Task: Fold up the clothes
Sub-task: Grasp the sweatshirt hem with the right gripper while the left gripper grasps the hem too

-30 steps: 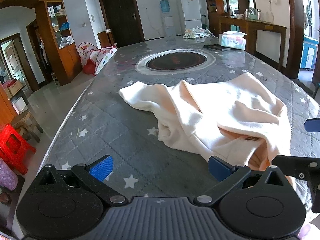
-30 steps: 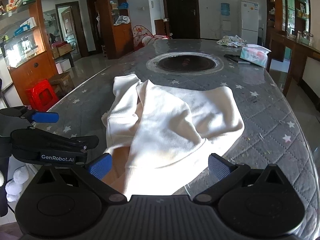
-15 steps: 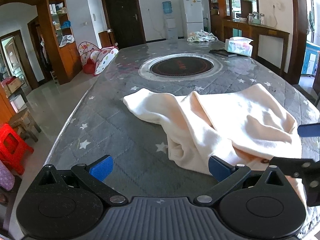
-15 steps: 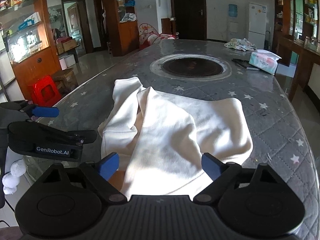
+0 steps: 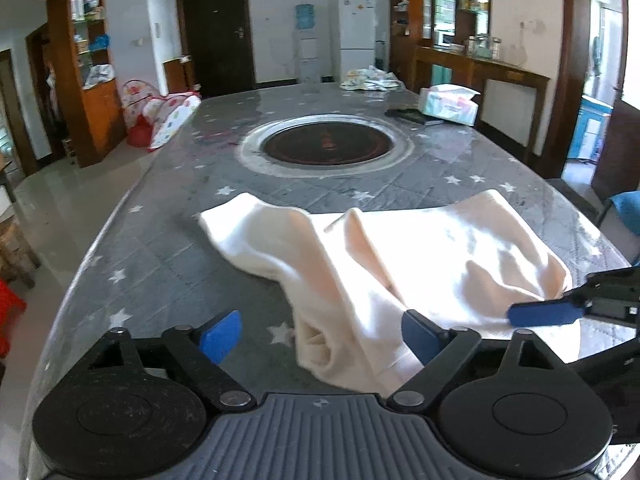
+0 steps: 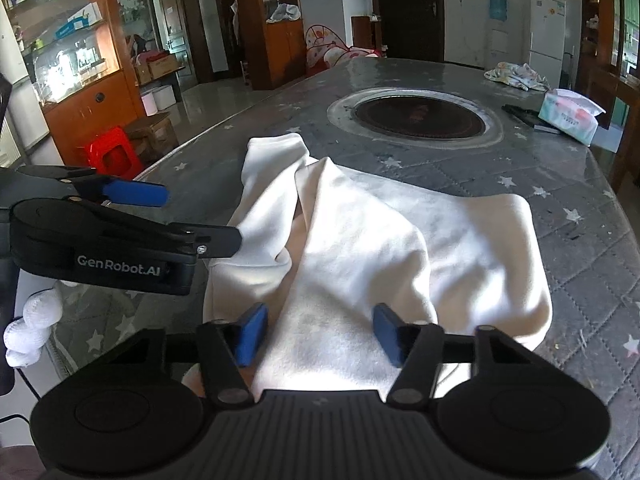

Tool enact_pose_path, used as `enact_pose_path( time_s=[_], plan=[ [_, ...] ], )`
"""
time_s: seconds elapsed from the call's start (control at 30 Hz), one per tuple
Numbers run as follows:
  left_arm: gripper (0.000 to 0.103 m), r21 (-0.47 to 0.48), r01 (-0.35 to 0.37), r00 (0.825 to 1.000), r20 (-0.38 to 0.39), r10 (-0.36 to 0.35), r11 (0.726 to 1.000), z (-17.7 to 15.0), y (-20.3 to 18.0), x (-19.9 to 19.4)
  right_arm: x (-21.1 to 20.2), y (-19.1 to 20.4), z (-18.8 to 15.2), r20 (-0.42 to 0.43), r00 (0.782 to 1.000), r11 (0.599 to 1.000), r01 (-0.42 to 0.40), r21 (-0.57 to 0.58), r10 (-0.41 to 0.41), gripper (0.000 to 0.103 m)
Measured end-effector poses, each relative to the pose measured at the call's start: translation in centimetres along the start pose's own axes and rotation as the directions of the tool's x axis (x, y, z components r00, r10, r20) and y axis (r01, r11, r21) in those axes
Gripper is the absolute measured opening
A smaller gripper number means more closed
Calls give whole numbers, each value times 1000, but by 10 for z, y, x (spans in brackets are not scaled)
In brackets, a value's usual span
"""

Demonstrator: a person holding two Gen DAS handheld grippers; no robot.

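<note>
1. Garment: a cream long-sleeved top (image 6: 400,240) is lying crumpled on the near end of the star-patterned grey table cover (image 5: 168,264), one sleeve trailing toward the round inset burner (image 5: 328,146) at the table's middle. It is sitting within reach of both grippers, and its near hem is hanging at the table edge, likely so the edge can be picked up first.

2. Right gripper (image 6: 316,334): its blue pads are standing partly apart, straddling a raised ridge of the top's near hem. Cloth is lying between the jaws, but they are not clamping it; whether the pads are brushing the fabric cannot be told.

3. Left gripper (image 5: 320,336): its jaws are spread wide, hovering above the cover at the top's left edge. The right-hand pad is appearing just over a fold of cloth; nothing is being held.

4. Bystanders: a tissue pack (image 5: 448,104) and a bundle of patterned cloth (image 5: 370,79) are resting at the far end, well apart from the work.

5. Judgement: folding is not yet begun; the grippers are positioning for a hem grasp.
</note>
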State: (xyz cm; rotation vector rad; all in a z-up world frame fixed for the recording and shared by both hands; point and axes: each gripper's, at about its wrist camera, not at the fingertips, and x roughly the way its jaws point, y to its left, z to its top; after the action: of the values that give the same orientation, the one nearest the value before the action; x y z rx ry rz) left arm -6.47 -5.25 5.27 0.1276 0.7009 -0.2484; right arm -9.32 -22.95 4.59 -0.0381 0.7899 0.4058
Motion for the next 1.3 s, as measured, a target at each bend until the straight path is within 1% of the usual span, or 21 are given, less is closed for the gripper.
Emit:
enact_pose_path(
  time_s=[0.07,0.13,0.23,0.43,0.5,0.53,0.57,0.6,0.67,0.7,0.73,0.83,0.9,0.93,0.97,1.07,1.2,1.23,1.27,1.3],
  plan=[
    [81,0,23,1000,0,-23,1000,4,0,5,2,-3,1,-4,1000,1000,-3,8,3,44],
    [78,-3,39,999,-4,-39,999,8,0,12,4,-4,2,-7,1000,1000,-5,11,5,42],
    [77,-9,52,999,-12,-52,999,15,1,23,7,-3,4,-14,1000,1000,-10,-2,10,42],
    [69,-14,74,996,-49,-75,997,21,3,44,17,4,6,-31,999,999,-22,-33,21,42],
    [59,-22,79,995,-63,-81,997,20,5,49,19,4,6,-34,999,999,-15,-35,14,39],
    [59,-25,83,994,-68,-85,996,19,6,51,21,3,6,-34,999,999,-11,-36,10,34],
    [53,-28,87,993,-72,-88,996,19,7,53,21,2,6,-34,999,999,-11,-33,10,30],
    [45,-26,91,993,-71,-92,996,18,8,53,21,1,6,-33,999,1000,-12,-28,11,28],
    [41,-31,99,992,-70,-101,995,19,9,54,21,-1,7,-31,999,1000,-11,-27,10,22],
    [37,-34,100,992,-69,-102,994,20,10,54,21,-2,8,-31,999,1000,-10,-27,9,21],
    [36,-36,101,992,-68,-103,994,21,10,55,21,-2,8,-30,1000,1000,-6,-27,5,20],
    [38,-32,93,993,-70,-95,995,24,9,57,24,-1,10,-37,999,999,-3,-40,2,21],
    [40,-23,88,993,-74,-89,996,25,8,59,27,1,10,-45,999,999,-4,-46,2,23],
    [47,-22,87,993,-79,-88,996,25,8,60,29,2,11,-48,999,999,-5,-49,3,26],
    [50,-20,89,993,-82,-90,996,26,8,61,30,3,11,-52,999,999,-6,-52,3,27],
    [50,-13,90,992,-88,-91,996,27,7,65,35,6,14,-54,999,997,1,-76,-6,27],
    [49,-13,90,992,-91,-90,996,27,9,68,40,4,18,-50,999,997,12,-80,-16,25],
    [49,-12,90,992,-89,-91,996,27,9,68,41,3,19,-50,999,996,17,-82,-21,20],
    [46,-11,90,992,-88,-91,996,27,10,68,41,3,19,-48,999,996,22,-84,-26,15],
    [43,-10,91,992,-86,-91,996,27,10,68,40,2,19,-46,998,996,28,-87,-32,14]
  ],
)
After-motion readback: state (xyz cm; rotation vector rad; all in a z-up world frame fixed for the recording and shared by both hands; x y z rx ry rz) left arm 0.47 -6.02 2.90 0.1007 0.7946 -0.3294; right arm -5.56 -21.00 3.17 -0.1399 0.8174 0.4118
